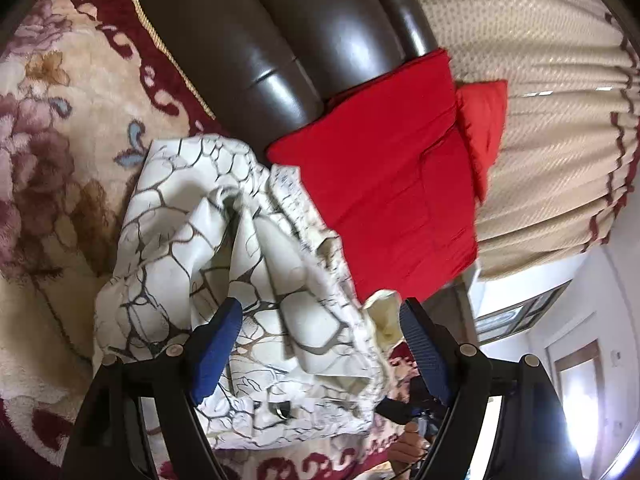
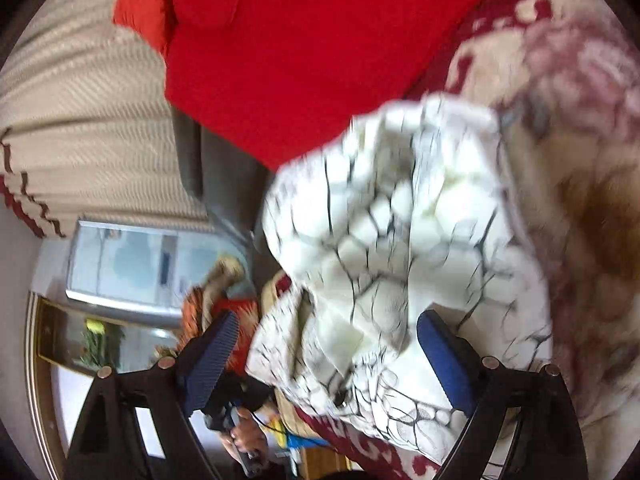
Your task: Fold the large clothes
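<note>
**Both grippers spread over a garment that is not yet laid out**

Your left gripper (image 1: 320, 320) stands wide, its blue pads either side of the white crackle-print garment (image 1: 240, 260) and holding nothing. Your right gripper (image 2: 328, 340) is just as wide, poised over the same cloth (image 2: 400, 240); that view is blurred, so whether its right pad touches the fabric cannot be told.

The garment lies crumpled in a heap on the floral blanket (image 1: 60, 160), close to the blanket's edge that runs along the dark leather headboard (image 1: 312, 40). A flat-folded red cloth (image 1: 380, 180) lies just beside it, overlapping that headboard side.

By the look of it you are at the very start: picking up and spreading, with no fold made. The next move calls for finding two matching points, such as shoulders or hem corners, which the bunching hides at present. Take a single layer with each gripper, then draw them apart so the cloth opens flat clear of the red one.
</note>
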### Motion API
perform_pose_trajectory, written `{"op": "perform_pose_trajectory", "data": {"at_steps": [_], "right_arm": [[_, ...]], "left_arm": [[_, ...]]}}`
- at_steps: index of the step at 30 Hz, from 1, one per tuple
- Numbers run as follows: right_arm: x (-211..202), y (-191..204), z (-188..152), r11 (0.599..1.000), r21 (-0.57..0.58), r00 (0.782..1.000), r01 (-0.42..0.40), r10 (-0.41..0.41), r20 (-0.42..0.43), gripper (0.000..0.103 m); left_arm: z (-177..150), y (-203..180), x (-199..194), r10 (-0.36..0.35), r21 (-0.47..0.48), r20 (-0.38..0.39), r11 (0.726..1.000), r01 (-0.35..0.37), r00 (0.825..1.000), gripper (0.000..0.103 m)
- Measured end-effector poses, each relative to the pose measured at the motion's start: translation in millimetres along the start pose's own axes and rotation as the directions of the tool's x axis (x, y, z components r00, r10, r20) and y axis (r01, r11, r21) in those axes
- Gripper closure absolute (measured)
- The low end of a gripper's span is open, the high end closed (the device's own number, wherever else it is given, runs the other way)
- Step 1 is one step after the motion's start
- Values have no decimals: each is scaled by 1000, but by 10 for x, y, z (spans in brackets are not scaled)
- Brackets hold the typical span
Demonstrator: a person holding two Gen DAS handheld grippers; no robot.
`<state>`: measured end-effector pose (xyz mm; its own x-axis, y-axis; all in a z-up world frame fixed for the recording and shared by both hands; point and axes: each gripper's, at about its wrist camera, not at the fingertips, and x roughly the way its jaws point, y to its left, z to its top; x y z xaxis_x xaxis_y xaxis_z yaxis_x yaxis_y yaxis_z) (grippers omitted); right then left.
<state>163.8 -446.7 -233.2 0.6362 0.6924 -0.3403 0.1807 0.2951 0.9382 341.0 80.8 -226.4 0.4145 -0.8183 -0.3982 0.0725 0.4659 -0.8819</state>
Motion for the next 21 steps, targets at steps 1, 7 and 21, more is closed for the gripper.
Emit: {"op": "perform_pose_trajectory", "data": {"at_steps": [1, 7, 21], "right_arm": [[104, 26, -7, 1000, -6, 1000, 21, -21, -8, 10], [402, 247, -21, 999, -45, 999, 6, -8, -46, 10], [1083, 250, 913, 999, -20, 994, -44, 45, 95, 11]], "left_arm": [[4, 1, 74, 13, -3, -24, 1000, -13, 1000, 22], [64, -246, 318, 9, 123, -112, 992, 5, 994, 23], [1009, 78, 715, 116, -23, 66, 993, -115, 991, 47]]}}
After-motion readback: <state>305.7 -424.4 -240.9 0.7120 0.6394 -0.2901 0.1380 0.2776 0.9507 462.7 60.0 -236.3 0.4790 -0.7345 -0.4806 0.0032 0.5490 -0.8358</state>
